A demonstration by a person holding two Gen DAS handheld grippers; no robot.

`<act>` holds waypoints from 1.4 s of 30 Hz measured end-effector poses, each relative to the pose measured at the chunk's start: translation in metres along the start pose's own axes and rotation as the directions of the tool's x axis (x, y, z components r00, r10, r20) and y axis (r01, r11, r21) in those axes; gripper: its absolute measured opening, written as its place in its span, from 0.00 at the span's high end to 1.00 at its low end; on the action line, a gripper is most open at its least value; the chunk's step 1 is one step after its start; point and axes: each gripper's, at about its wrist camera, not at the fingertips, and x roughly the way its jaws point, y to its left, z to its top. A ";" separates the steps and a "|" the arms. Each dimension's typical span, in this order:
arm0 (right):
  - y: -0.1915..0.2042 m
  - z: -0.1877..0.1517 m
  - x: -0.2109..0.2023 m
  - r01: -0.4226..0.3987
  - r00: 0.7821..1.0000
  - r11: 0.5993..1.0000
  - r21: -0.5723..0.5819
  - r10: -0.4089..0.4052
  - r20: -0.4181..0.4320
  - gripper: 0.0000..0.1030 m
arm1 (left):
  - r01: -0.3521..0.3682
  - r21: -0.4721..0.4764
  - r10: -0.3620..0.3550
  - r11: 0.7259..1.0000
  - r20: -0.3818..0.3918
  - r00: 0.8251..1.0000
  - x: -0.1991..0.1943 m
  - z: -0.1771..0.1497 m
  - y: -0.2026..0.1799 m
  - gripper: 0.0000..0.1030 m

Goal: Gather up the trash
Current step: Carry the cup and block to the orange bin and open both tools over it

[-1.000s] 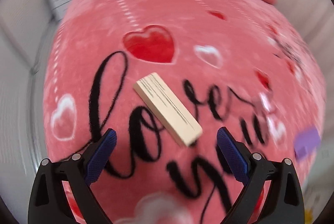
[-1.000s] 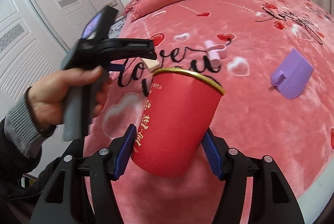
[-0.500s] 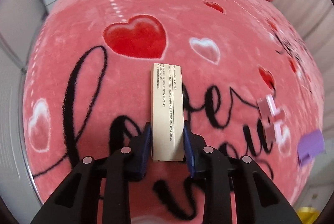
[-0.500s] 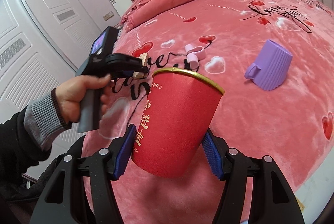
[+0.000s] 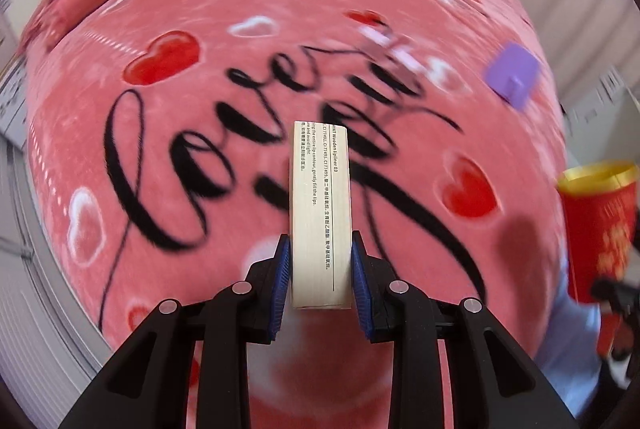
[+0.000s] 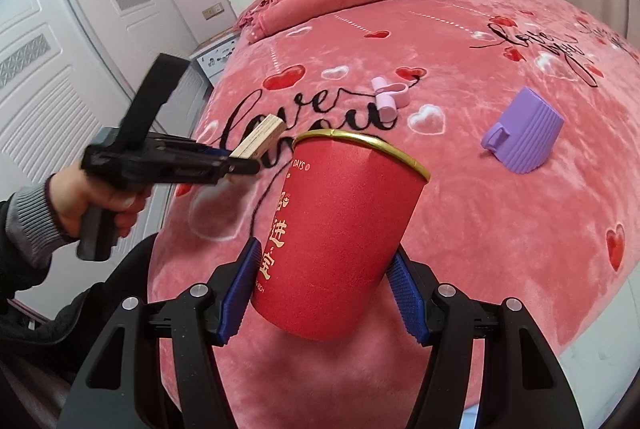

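One cream printed box, at six o'clock in the left wrist view; one red paper cup, gold-rimmed, at six o'clock in the right wrist view; one purple ribbed cup at three o'clock; one pale pink clip-like piece at twelve o'clock.

Cream box held aloft — red cup tilted.
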 end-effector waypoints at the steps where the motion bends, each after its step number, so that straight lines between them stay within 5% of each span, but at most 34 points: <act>1: 0.004 -0.002 -0.001 0.007 1.000 1.000 -0.008 -0.007 -0.003 0.39 | 0.006 0.035 -0.006 0.999 0.004 1.000 -0.007 -0.010 -0.007 0.70; 18: 0.051 -0.055 -0.040 0.063 0.997 0.995 -0.081 -0.066 -0.044 0.39 | 0.090 0.280 -0.100 0.956 0.023 0.995 -0.054 -0.063 -0.081 0.70; 33: 0.080 -0.082 -0.092 0.108 0.994 0.986 -0.123 -0.106 0.028 0.39 | 0.088 0.382 -0.126 0.920 0.074 0.989 -0.092 -0.092 -0.121 0.70; 42: 0.048 -0.111 -0.145 0.188 0.977 0.982 -0.004 -0.186 0.103 0.39 | 0.111 0.517 -0.180 0.849 0.086 0.980 -0.097 -0.080 -0.187 0.70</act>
